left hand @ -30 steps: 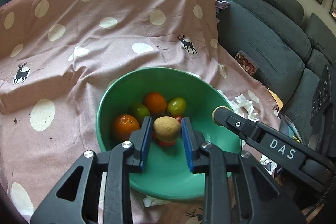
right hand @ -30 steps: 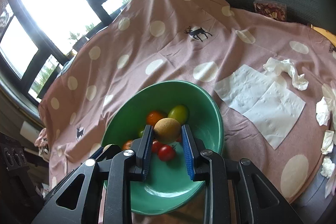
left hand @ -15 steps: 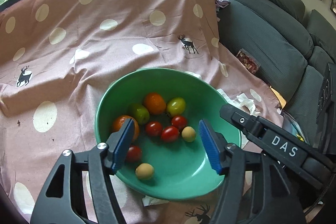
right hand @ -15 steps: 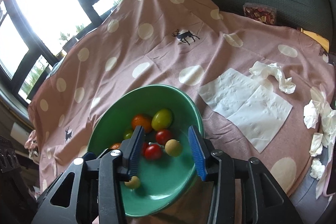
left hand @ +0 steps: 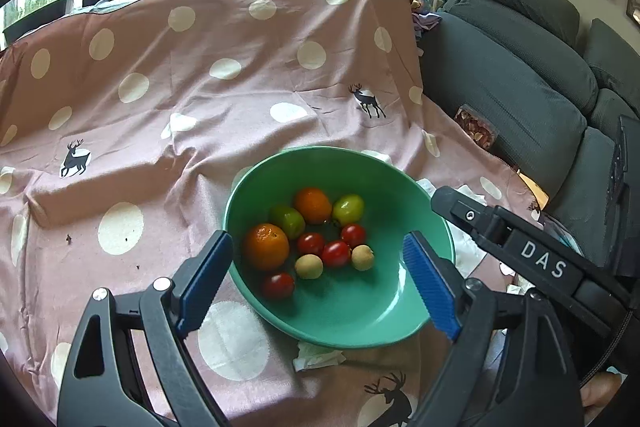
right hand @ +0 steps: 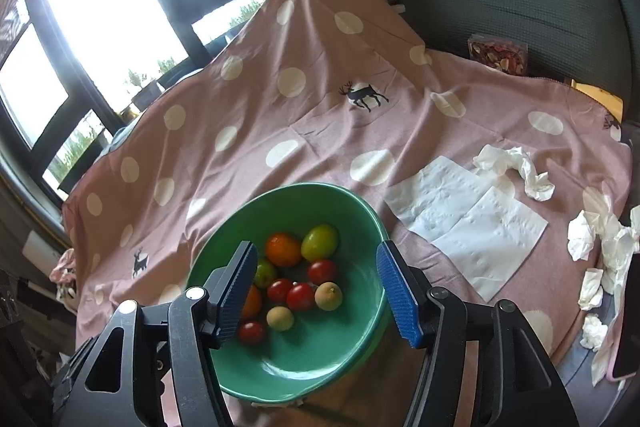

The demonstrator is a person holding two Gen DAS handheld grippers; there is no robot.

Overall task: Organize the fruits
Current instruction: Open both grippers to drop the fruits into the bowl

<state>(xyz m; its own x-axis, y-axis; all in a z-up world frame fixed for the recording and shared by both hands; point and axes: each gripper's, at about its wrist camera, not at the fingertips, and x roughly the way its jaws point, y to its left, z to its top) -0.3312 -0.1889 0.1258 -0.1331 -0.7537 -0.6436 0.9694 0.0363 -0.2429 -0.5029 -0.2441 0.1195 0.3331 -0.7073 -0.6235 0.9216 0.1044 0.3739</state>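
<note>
A green bowl [left hand: 416, 195] [right hand: 360, 203] sits on the pink dotted cloth and holds two oranges [left hand: 266, 246], green fruits [left hand: 348, 209], several red cherry tomatoes [left hand: 335, 253] and two small tan fruits [left hand: 308, 266] [right hand: 328, 295]. My left gripper [left hand: 318, 277] is open and empty, above the bowl's near side. My right gripper [right hand: 318, 291] is open and empty, also over the bowl. The right gripper's arm [left hand: 520, 251] shows at the right of the left wrist view.
Flat white napkins [right hand: 468, 223] and crumpled tissues [right hand: 516, 167] lie right of the bowl. A grey sofa [left hand: 520, 87] stands at the right with a snack packet [right hand: 498, 53] at its foot. Windows are behind the cloth. A tissue [left hand: 318, 355] lies under the bowl's near edge.
Both grippers opened and let go of the tan fruits, which now lie in the bowl. Both grippers pulled back and up from the bowl.
</note>
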